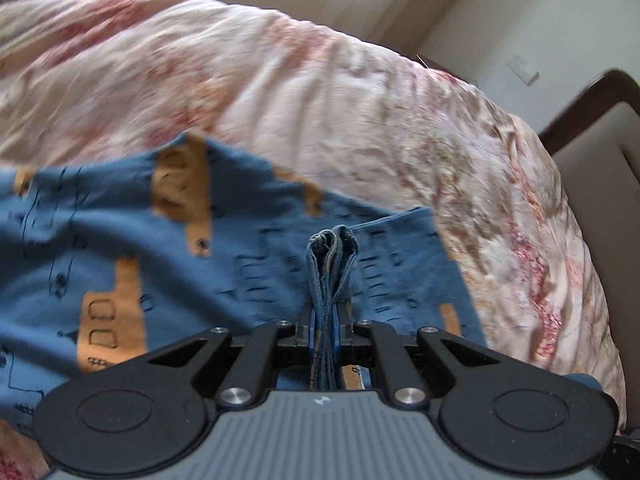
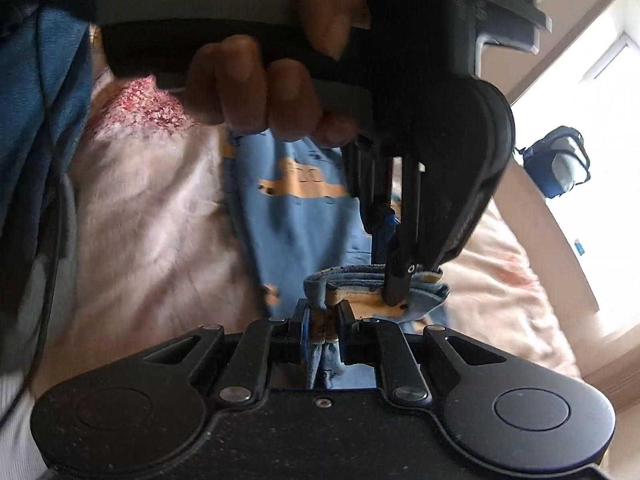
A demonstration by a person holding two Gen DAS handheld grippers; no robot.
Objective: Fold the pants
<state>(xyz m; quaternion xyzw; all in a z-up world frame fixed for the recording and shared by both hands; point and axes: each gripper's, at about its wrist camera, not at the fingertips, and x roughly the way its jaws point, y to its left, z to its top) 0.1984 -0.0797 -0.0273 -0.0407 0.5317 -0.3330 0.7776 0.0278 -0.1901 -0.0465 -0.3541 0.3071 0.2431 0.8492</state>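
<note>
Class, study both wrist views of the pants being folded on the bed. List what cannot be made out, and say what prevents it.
- Pants, left wrist view: printed pattern smeared by motion blur; lower part cut off behind the left gripper.
- Pants' full shape, right wrist view: covered by the hand holding the left gripper.
- Bedcover, right wrist view: print blurred.
- Blue bag, right wrist view: too small, backlit by the window.
- Right gripper: cloth hides its pads.
</note>
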